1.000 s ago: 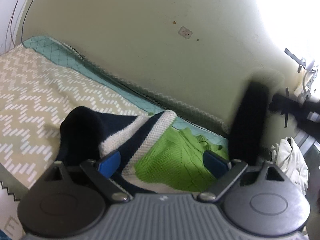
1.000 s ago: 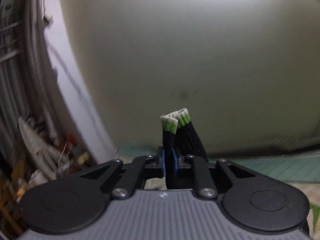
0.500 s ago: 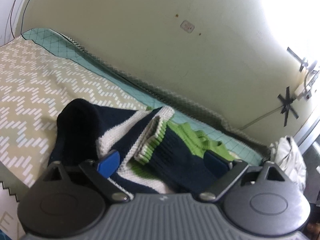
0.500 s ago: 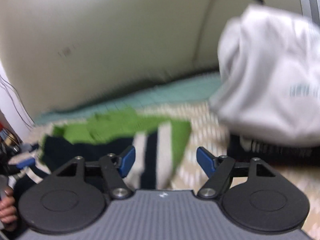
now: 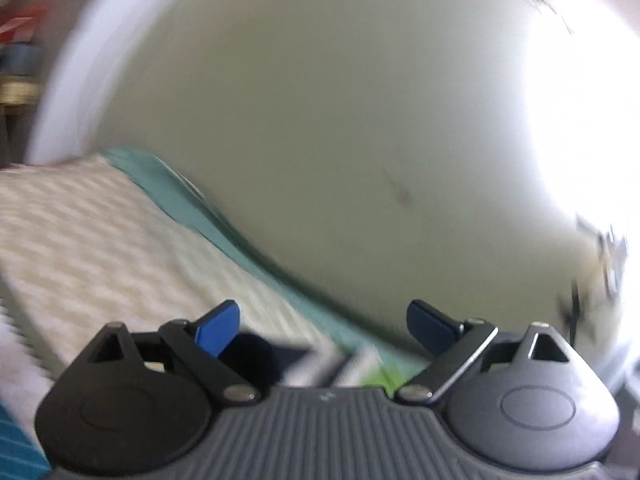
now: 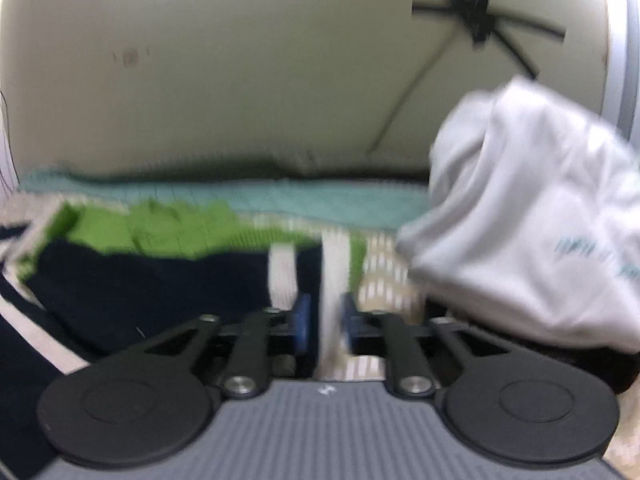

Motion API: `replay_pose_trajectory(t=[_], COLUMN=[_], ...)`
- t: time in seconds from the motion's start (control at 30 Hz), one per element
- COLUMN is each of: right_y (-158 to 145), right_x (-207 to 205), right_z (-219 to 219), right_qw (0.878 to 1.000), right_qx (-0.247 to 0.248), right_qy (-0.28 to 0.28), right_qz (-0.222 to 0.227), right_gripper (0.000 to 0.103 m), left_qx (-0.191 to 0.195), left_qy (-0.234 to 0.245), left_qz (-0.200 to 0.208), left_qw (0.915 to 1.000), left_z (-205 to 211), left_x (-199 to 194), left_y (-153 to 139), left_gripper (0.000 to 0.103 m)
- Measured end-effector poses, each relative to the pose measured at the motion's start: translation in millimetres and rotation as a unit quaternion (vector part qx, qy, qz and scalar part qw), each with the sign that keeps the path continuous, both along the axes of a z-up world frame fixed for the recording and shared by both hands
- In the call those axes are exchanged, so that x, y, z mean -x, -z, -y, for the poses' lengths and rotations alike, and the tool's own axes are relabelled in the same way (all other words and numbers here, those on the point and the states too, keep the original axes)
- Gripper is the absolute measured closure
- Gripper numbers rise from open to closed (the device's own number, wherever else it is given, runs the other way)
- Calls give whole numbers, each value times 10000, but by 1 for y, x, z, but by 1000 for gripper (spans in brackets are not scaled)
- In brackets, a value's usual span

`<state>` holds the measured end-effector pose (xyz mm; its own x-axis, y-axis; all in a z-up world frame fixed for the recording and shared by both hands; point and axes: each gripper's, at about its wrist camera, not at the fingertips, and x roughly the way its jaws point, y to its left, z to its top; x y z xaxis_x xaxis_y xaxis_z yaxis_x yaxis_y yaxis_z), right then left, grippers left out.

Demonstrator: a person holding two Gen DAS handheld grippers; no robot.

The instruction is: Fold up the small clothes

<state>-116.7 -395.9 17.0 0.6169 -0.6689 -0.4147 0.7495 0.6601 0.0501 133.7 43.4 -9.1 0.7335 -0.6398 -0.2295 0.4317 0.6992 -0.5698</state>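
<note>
Fold judged partly done: striped knit sweater [image 6: 160, 280] lying on the bed cover [image 5: 100, 240], bunched, with a navy panel laid over the green part and white stripes running toward the camera. Not yet a flat, squared bundle; edges uneven, more tucking and smoothing likely needed. White garment [image 6: 540, 220] heaped just beside it on the right, apparently unfolded and waiting its turn.

Right gripper [image 6: 325, 320] low over the sweater's near edge, pointing slightly down toward the wall. Jaws opening, with a white-striped edge of the sweater between them; pads [image 6: 303, 318] close on either side of it, too blurred to tell whether pressing or already free.

Left gripper [image 5: 323, 320] held above the bed, aimed mostly at the wall, view heavily smeared. Jaws spread wide, nothing between them; only a sliver of the sweater visible low down, just beyond the gripper body.
</note>
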Motion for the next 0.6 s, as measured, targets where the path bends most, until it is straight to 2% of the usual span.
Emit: replay_pose_trajectory(t=[0.03,0.07,0.17,0.27,0.33,0.4,0.47,0.5,0.53,0.57,0.6], right_y=[-10,-18,-51,-81,-97,-103,-93,-84,-77,-72,-66], right_x=[4,5,-22,-83,-132,-188,-237,-255,-269,-276,-285], right_z=[-6,-12,-33,-70,-102,-137,-168,-181,-188,-194,-196], right_qw=[9997,9991,9926,9719,9501,9193,8776,8571,8437,8377,8350], right_qx=[100,174,237,335,582,901,1229,1194,871,436,85], right_qy=[-100,-229,-1126,-2322,-3063,-3784,-4422,-4686,-4888,-4985,-5003], right_qz=[190,301,375,195,-44,-591,-1384,-1778,-2040,-2187,-2289], right_gripper=[37,38,41,46,52,54,64,70,74,78,77], left_qx=[46,27,116,389,530,641,676,721,793,871,945], left_qy=[-255,-569,-1417,-1941,-2071,-2202,-2177,-2105,-2024,-1952,-1889], left_qz=[-40,-66,-222,-659,-863,-953,-1064,-1128,-1184,-1230,-1264], left_qw=[9997,9984,9896,9780,9731,9687,9678,9684,9689,9691,9692], left_z=[-12,-24,-52,-73,-86,-96,-97,-98,-99,-100,-101], left_x=[-3,-5,-12,-19,-24,-24,-29,-31,-32,-34,-35], left_y=[-2,-3,2,17,22,26,29,30,32,32,32], left_gripper=[9,10,10,10,11,11,11,11,11,11,11])
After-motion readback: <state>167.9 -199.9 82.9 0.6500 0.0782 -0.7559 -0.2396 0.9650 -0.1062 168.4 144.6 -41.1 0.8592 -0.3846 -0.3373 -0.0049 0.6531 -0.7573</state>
